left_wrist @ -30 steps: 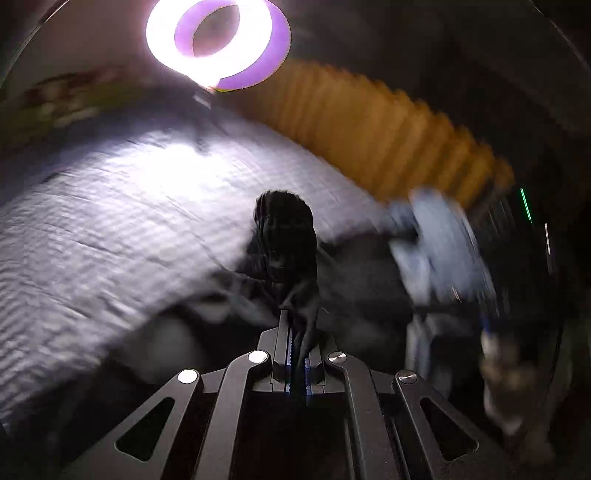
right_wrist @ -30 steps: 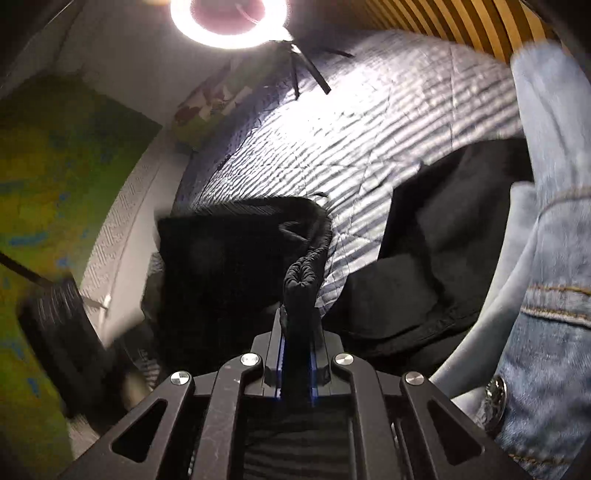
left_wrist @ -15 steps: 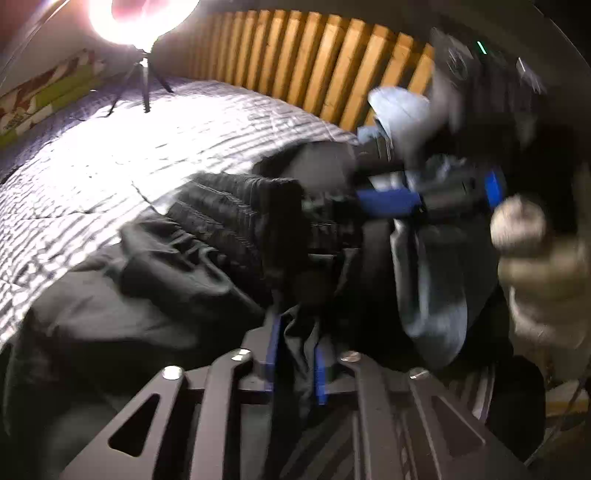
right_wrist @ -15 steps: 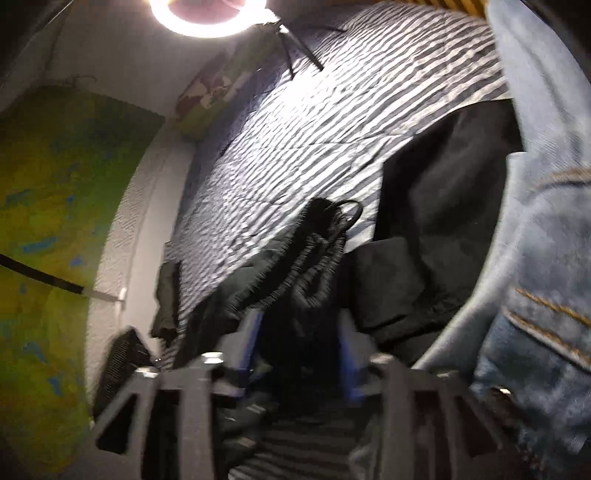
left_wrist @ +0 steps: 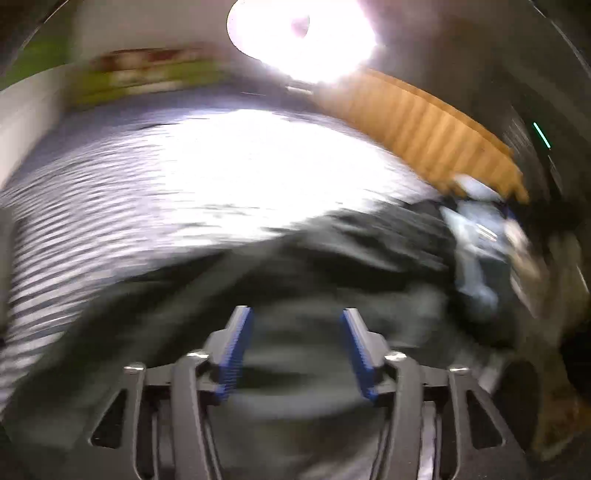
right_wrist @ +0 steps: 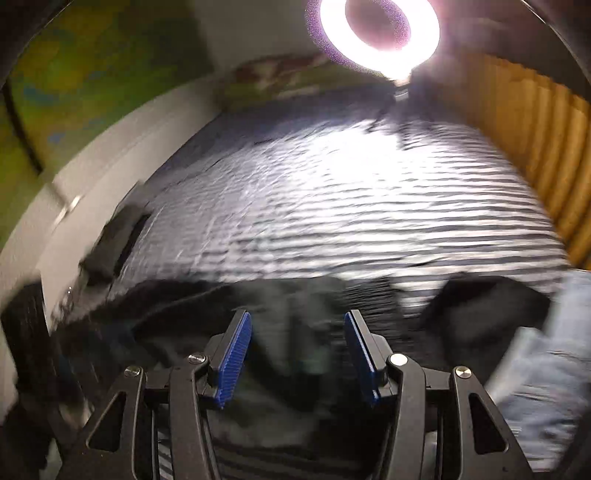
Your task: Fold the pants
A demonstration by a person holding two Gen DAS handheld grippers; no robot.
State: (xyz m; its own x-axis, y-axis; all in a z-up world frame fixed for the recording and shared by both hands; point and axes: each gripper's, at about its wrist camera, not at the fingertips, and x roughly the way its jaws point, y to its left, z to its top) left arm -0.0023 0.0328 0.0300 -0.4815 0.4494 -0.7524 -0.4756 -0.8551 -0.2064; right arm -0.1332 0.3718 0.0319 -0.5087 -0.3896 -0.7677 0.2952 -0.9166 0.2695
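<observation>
Black pants (left_wrist: 295, 266): heaped loose on striped bedspread (left_wrist: 147, 192), dropped flat, apparently for smoothing. Left gripper (left_wrist: 295, 332) and right gripper (right_wrist: 297, 332): fingers spread apart, empty, poised just above fabric, likely seeking new hold.

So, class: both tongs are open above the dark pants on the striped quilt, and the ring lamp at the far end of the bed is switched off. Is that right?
Not quite. The round ring lamp is switched on, glaring brightly in the right wrist view. The rest holds: the left tongs and right tongs are open above the dark crumpled pants on the striped grey quilt.
</observation>
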